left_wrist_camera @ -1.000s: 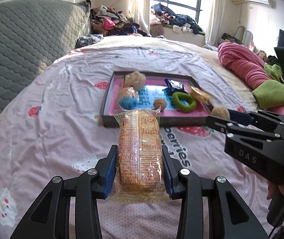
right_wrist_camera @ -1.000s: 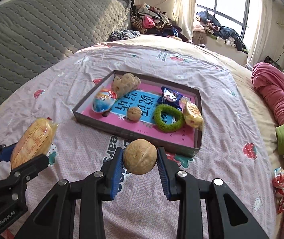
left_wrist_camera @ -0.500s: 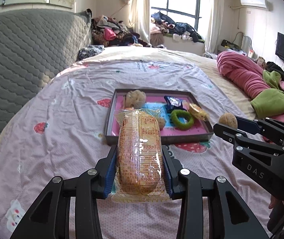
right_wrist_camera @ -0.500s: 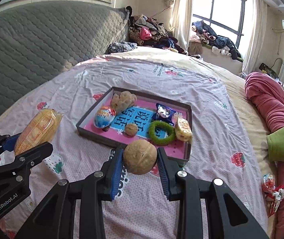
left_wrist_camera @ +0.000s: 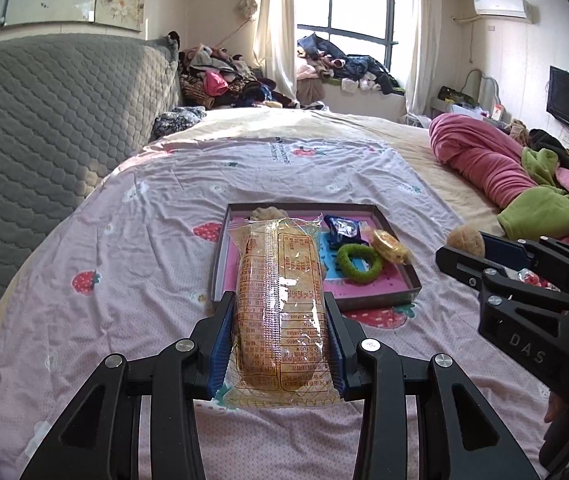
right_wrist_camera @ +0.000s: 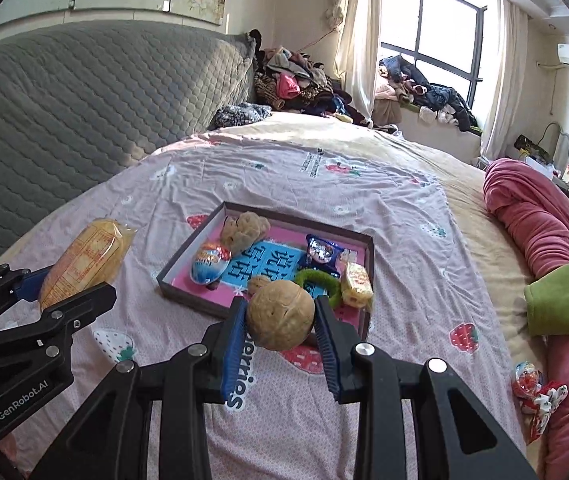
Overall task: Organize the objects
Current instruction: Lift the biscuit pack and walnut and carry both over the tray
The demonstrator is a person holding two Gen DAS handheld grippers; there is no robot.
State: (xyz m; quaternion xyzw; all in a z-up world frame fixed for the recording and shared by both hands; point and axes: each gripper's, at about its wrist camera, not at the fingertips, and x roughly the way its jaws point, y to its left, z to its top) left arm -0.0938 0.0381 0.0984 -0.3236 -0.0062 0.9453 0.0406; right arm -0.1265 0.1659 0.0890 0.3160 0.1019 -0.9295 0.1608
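My left gripper (left_wrist_camera: 280, 322) is shut on a wrapped bread packet (left_wrist_camera: 280, 304), held above the bed in front of the tray; it also shows in the right wrist view (right_wrist_camera: 84, 266). My right gripper (right_wrist_camera: 280, 322) is shut on a walnut (right_wrist_camera: 280, 316), seen at the right in the left wrist view (left_wrist_camera: 466, 240). The shallow dark tray (right_wrist_camera: 186, 258) with a pink and blue base lies on the bedsheet. It holds a lumpy beige item (right_wrist_camera: 244, 228), a foil egg (right_wrist_camera: 209, 266), a small walnut (right_wrist_camera: 257, 281), a blue packet (right_wrist_camera: 322, 252), a green ring (left_wrist_camera: 359, 260) and a yellow wrapped snack (right_wrist_camera: 357, 282).
The pink strawberry bedsheet (right_wrist_camera: 404, 240) covers the bed. A grey quilted headboard (right_wrist_camera: 84, 92) stands at the left. A pink blanket roll (right_wrist_camera: 536, 220) and green cloth (right_wrist_camera: 564, 300) lie at the right. Red-white wrapped candies (right_wrist_camera: 536, 388) lie near the right edge.
Both grippers have risen and pulled back from the tray with their loads still held. The tray looks smaller and farther off in both views.
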